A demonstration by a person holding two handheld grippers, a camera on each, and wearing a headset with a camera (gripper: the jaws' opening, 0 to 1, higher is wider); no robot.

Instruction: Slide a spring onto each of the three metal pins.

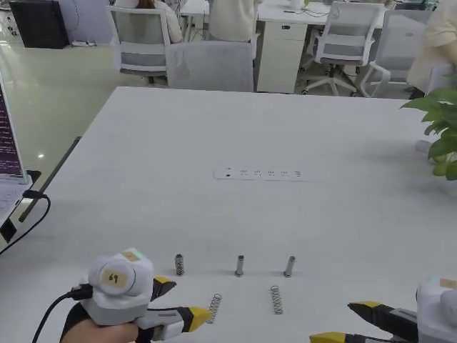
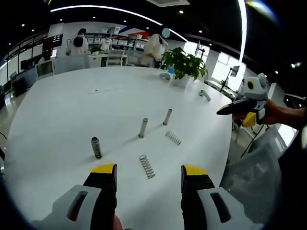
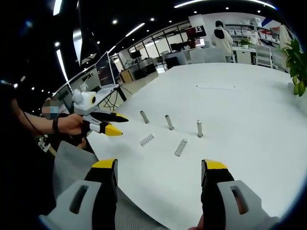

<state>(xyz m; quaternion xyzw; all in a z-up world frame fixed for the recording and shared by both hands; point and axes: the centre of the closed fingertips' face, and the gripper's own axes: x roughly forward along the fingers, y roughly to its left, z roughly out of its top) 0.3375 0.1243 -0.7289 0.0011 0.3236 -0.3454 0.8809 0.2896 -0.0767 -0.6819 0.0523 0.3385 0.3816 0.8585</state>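
Pins: 3, leftmost wears spring
Loose springs: 2 on table
Left gripper: fingers open, empty
Right gripper: open, empty

I've got a big white tabletop with a flush socket strip. Grey mesh office chairs and white desks behind, glossy pale floor. Leafy plant right, laptop left, ceiling light strips.
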